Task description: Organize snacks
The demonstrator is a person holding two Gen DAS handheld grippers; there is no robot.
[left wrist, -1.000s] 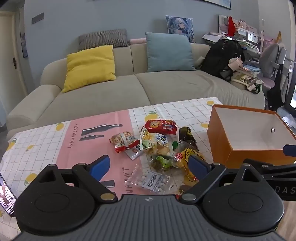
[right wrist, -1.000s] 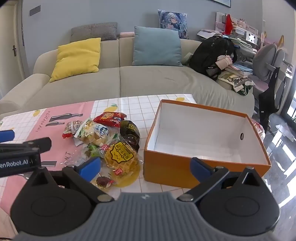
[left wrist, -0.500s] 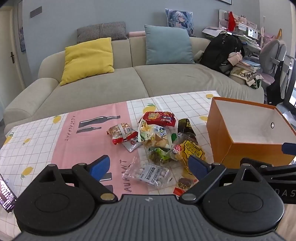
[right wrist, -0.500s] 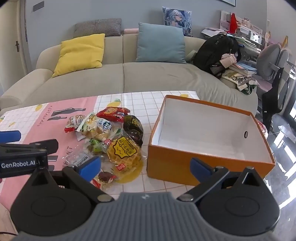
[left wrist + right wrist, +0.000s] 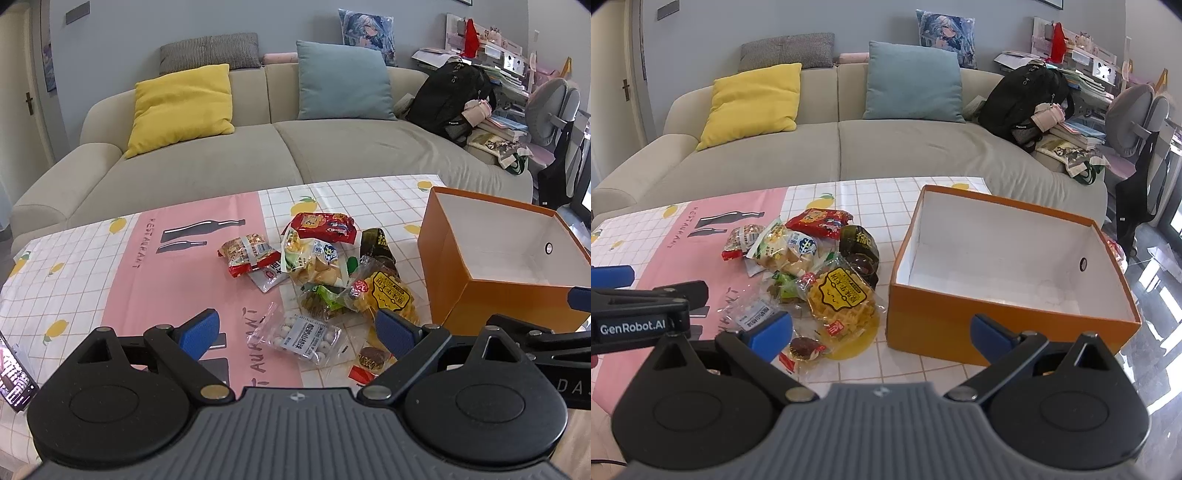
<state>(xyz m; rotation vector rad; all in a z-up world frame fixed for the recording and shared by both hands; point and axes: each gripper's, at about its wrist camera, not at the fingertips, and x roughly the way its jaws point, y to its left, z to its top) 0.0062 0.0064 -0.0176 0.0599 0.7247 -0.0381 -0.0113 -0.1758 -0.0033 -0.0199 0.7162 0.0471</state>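
Table (image 5: 92, 266), phone (image 5: 13, 373) perhaps, left-view only

"GenRobot.AI" on left gripper (image 5: 631, 326); "RESTAURANT" on tablecloth (image 5: 142, 243).

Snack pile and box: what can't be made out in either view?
- Small round snack: left view, half behind a fingertip; label too small.
- Clear packet: right view, partly hidden by the right gripper finger.
- Green packet: buried under other packs.
- Box: left view, far side cut by the edge.
- Left gripper: open, empty.
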